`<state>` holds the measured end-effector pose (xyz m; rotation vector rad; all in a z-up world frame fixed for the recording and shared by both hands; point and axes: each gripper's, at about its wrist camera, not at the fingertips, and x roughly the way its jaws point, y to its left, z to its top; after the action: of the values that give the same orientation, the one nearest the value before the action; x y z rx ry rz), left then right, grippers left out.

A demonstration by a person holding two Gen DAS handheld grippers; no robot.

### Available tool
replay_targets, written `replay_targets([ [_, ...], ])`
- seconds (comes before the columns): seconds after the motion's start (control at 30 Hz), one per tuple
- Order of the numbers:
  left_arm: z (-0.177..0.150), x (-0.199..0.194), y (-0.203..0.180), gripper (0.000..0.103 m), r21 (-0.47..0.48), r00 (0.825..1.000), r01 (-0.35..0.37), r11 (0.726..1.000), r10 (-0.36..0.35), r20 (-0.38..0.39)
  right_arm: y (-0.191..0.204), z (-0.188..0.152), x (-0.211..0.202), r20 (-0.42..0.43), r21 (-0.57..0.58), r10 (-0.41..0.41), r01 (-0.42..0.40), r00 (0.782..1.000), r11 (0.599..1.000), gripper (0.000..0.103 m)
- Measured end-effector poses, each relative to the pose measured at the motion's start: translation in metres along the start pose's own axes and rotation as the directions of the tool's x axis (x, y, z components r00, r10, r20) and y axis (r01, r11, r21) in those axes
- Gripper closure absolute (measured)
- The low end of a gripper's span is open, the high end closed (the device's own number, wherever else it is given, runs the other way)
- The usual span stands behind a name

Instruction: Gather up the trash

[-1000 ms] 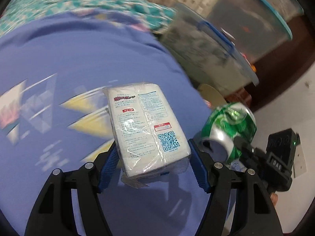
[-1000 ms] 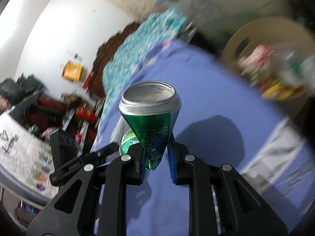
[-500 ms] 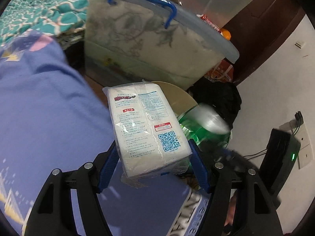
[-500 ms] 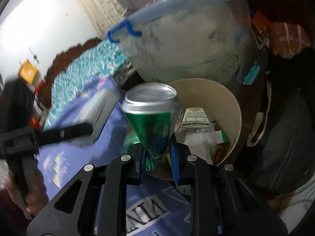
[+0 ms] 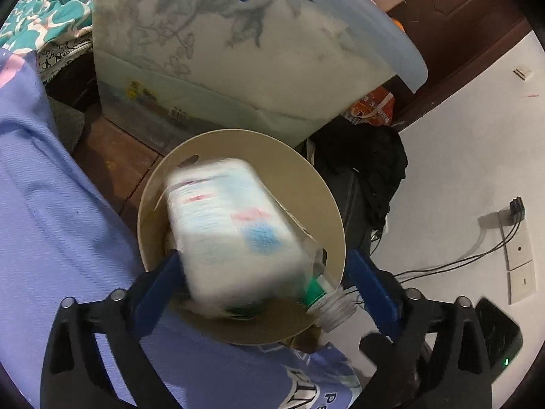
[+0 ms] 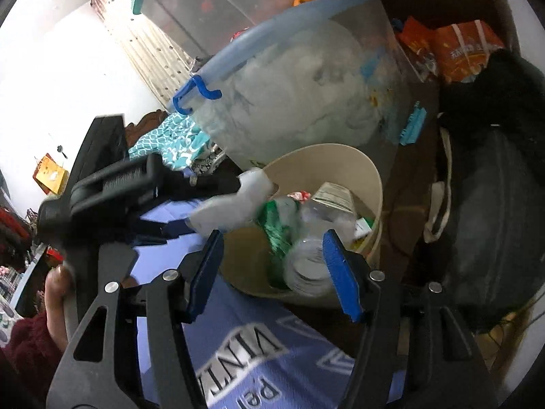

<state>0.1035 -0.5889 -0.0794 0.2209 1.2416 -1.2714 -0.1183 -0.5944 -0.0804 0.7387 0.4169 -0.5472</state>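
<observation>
A beige round trash bin (image 5: 327, 204) (image 6: 371, 177) stands beside the purple bed. My left gripper (image 5: 269, 272) is open above it, and the white tissue pack (image 5: 231, 231), blurred, is falling free between its blue pads into the bin. The pack also shows in the right wrist view (image 6: 231, 204) at the bin's left rim. My right gripper (image 6: 272, 269) is open over the bin, and the green can (image 6: 279, 225), blurred, is dropping into it among a clear bottle (image 6: 306, 266) and wrappers.
A clear storage box with a blue lid (image 5: 238, 51) (image 6: 293, 102) stands right behind the bin. A black bag (image 6: 494, 231) lies to the right. The purple printed sheet (image 5: 51, 221) (image 6: 272, 347) lies below. Wall sockets with cables (image 5: 511, 225) are at right.
Both grippers moved from over the bed to above the bin and opened. The tissue pack and the green can have left the pads and are falling into the bin.
</observation>
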Motion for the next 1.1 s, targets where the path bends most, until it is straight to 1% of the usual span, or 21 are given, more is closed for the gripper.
replay_targets([
  [0.1, -0.005, -0.005, 0.001, 0.009, -0.003, 1.000, -0.003, 1.000, 0.003, -0.004, 0.005, -0.002, -0.009, 0.033, -0.013, -0.006, 0.007, 0.999, 1.000, 0.041],
  [0.2, -0.014, -0.023, 0.007, 0.009, -0.028, 1.000, 0.011, 1.000, -0.010, 0.019, 0.020, -0.003, -0.020, 0.071, -0.048, 0.005, -0.001, 0.997, 0.999, 0.041],
  [0.3, -0.028, -0.047, 0.015, 0.009, -0.054, 0.998, 0.027, 0.998, -0.024, 0.058, 0.032, -0.006, -0.024, 0.078, -0.058, 0.032, -0.028, 0.996, 0.998, 0.041],
  [0.43, -0.055, -0.075, 0.025, 0.009, -0.073, 0.996, 0.020, 0.997, -0.014, 0.087, 0.048, -0.016, -0.025, 0.052, -0.066, 0.063, -0.059, 0.997, 0.996, 0.041],
  [0.57, -0.090, -0.103, 0.029, 0.009, -0.067, 0.992, -0.048, 0.997, 0.056, 0.118, 0.063, -0.030, -0.027, 0.019, -0.071, 0.089, -0.088, 0.996, 0.994, 0.040],
  [0.6, -0.099, -0.111, 0.030, 0.009, -0.060, 0.988, -0.079, 0.995, 0.086, 0.130, 0.067, -0.034, -0.027, 0.011, -0.072, 0.097, -0.096, 0.995, 0.993, 0.040],
  [0.7, -0.126, -0.132, 0.031, 0.009, -0.035, 0.969, -0.180, 0.983, 0.183, 0.166, 0.081, -0.046, -0.032, -0.004, -0.080, 0.115, -0.115, 0.993, 0.990, 0.040],
  [0.73, -0.137, -0.141, 0.032, 0.009, -0.030, 0.958, -0.221, 0.975, 0.223, 0.181, 0.086, -0.050, -0.034, -0.007, -0.083, 0.121, -0.121, 0.993, 0.989, 0.040],
  [0.8, -0.150, -0.153, 0.034, 0.009, -0.030, 0.941, -0.270, 0.962, 0.271, 0.205, 0.096, -0.056, -0.039, -0.013, -0.092, 0.129, -0.130, 0.992, 0.987, 0.040],
  [0.9, -0.175, -0.172, 0.034, 0.009, -0.034, 0.898, -0.367, 0.930, 0.364, 0.249, 0.109, -0.067, -0.046, -0.019, -0.106, 0.136, -0.137, 0.991, 0.985, 0.040],
  [1.0, -0.195, -0.186, 0.037, 0.009, -0.053, 0.864, -0.428, 0.902, 0.425, 0.271, 0.120, -0.078, -0.053, -0.024, -0.113, 0.135, -0.137, 0.991, 0.984, 0.038],
  [1.03, -0.201, -0.189, 0.038, 0.009, -0.060, 0.855, -0.442, 0.895, 0.440, 0.273, 0.122, -0.080, -0.054, -0.026, -0.114, 0.135, -0.137, 0.990, 0.984, 0.038],
  [1.1, -0.211, -0.195, 0.039, 0.009, -0.070, 0.844, -0.459, 0.886, 0.459, 0.278, 0.128, -0.087, -0.059, -0.028, -0.118, 0.131, -0.133, 0.991, 0.984, 0.038],
])
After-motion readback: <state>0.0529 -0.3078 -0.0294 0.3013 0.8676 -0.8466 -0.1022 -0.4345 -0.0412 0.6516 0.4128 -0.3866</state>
